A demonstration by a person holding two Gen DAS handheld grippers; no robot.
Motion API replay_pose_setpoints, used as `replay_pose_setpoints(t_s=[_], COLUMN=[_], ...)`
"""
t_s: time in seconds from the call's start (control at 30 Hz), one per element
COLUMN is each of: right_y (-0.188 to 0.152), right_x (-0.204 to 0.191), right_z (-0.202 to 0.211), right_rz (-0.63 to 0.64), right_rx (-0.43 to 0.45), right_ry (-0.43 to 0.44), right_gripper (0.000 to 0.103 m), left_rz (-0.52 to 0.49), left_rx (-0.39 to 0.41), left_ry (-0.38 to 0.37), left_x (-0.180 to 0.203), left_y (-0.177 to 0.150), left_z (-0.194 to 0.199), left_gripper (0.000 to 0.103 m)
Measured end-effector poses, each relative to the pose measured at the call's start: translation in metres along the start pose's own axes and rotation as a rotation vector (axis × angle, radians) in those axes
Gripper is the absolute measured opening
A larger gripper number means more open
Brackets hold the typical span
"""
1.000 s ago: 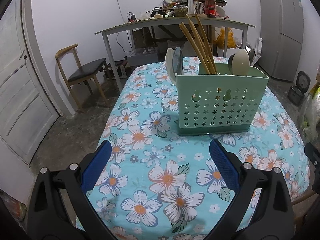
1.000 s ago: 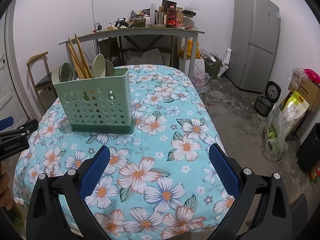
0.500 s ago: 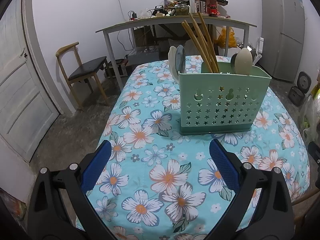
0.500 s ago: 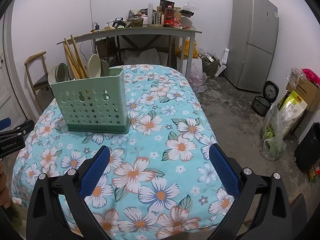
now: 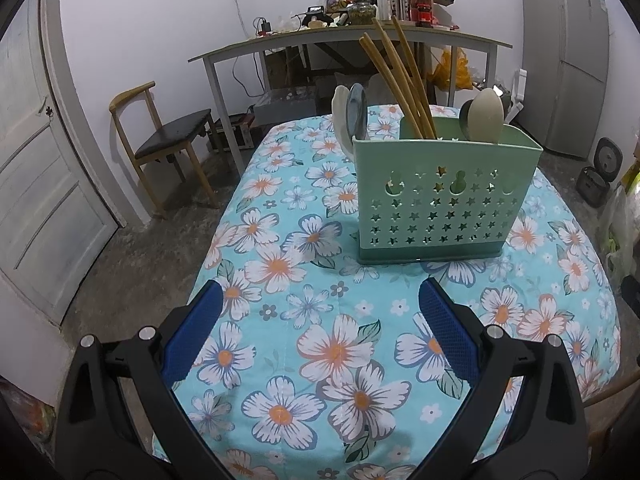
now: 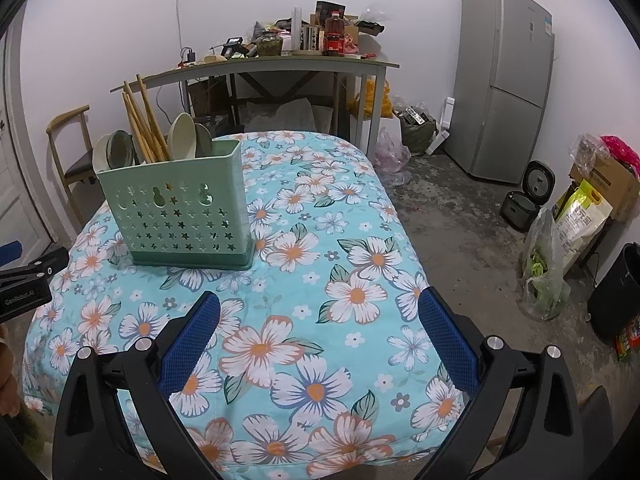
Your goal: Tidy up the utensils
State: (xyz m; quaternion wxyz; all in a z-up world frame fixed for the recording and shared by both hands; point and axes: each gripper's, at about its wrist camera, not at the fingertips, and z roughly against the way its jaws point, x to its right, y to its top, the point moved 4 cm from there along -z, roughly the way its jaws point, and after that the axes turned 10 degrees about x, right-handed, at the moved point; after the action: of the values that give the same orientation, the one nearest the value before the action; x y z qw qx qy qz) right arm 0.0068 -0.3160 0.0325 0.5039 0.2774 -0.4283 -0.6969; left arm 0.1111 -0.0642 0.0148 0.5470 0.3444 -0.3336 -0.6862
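Observation:
A green perforated utensil holder point(image 5: 442, 196) stands on a table with a floral cloth point(image 5: 320, 340). It holds wooden chopsticks point(image 5: 400, 80) in the middle, spoons point(image 5: 352, 116) at its left end and spoons point(image 5: 484, 114) at its right end. My left gripper point(image 5: 320, 336) is open and empty, hanging over the cloth in front of the holder. In the right wrist view the holder point(image 6: 172, 208) stands at the left with chopsticks point(image 6: 142, 120) and spoons point(image 6: 184, 136). My right gripper point(image 6: 320, 336) is open and empty over the cloth, right of the holder.
A wooden chair point(image 5: 168, 140) and a cluttered grey desk point(image 5: 348, 36) stand behind the table. A fridge point(image 6: 504, 80), rice cookers point(image 6: 524, 200) and bags point(image 6: 560, 248) sit on the floor at the right. A white door point(image 5: 36, 184) is at the left.
Both grippers have drawn back slightly from the holder and drifted sideways. Both stay open and empty. The holder and utensils have not moved.

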Motion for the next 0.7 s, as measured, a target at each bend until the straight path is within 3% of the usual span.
replay_pose_setpoints(t_s=[0.7], right_y=[0.0044], right_x=[-0.0025], right_z=[-0.0003], right_rz=[0.010], right_rx=[0.004], right_ry=[0.003], right_gripper=[0.096], left_rz=[-0.006], left_rx=[-0.015], left_ry=[-0.001], left_x=[-0.0002], left_y=[-0.0013], left_z=[-0.0018], left_gripper=[0.095])
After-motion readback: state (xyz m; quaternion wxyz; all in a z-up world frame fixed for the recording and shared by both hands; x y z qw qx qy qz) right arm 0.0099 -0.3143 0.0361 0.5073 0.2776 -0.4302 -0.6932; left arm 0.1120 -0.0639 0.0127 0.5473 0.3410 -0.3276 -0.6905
